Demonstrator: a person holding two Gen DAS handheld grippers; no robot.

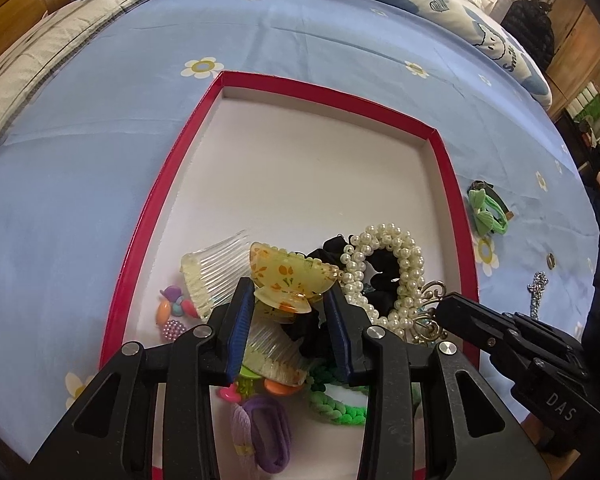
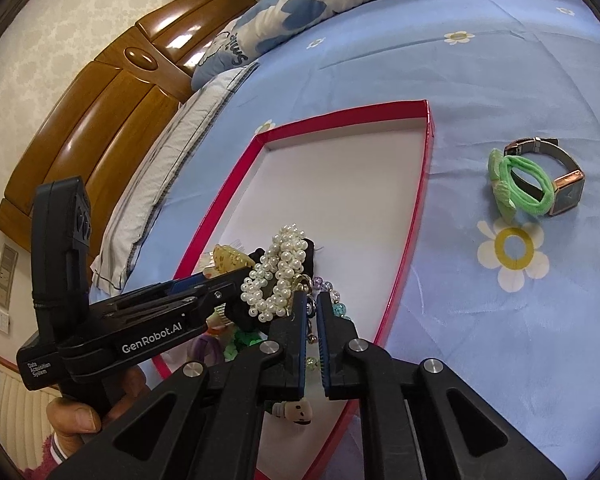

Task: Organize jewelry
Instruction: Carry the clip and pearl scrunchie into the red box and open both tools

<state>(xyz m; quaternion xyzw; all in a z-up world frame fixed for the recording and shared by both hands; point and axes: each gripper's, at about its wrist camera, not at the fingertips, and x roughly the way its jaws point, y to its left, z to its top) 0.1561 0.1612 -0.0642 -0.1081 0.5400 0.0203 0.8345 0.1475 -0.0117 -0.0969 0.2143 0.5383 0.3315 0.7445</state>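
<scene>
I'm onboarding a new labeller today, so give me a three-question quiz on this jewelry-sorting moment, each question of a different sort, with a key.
1. True or false: the left gripper is closed on the yellow floral hair claw.
2. Multiple choice: the green hair tie lies A) inside the red-rimmed box; B) on the blue bedsheet beside the watch; C) in the right gripper.
3. Fill in: the string of white beads in the box's pile is the ____ scrunchie.

Key: 1 true; 2 B; 3 pearl.
</scene>
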